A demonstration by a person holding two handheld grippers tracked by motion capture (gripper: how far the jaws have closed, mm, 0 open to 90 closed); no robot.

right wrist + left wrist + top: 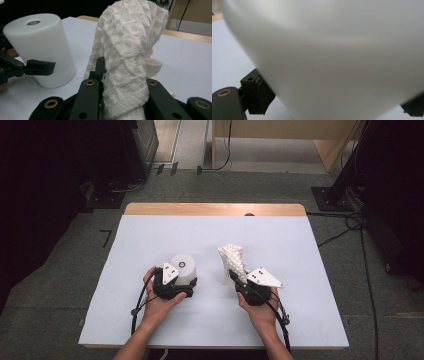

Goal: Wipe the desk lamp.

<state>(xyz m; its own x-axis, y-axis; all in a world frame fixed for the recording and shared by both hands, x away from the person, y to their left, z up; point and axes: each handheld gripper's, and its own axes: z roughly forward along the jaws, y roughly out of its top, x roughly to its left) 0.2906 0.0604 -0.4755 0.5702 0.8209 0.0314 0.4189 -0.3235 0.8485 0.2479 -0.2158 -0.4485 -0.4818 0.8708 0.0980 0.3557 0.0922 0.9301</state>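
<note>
My right claw (120,100) is clamped tight on a white waffle-weave cloth (130,50), which stands up from between the jaws in a twisted column and droops over at its top. My left claw (181,287) has its jaws set around the foot of a white cylinder (183,267); one jaw lies close against the cylinder's side, and I cannot tell whether the pads press on it. The cylinder stands upright on the white table (150,235), just beyond that claw and well apart from the cloth
</note>
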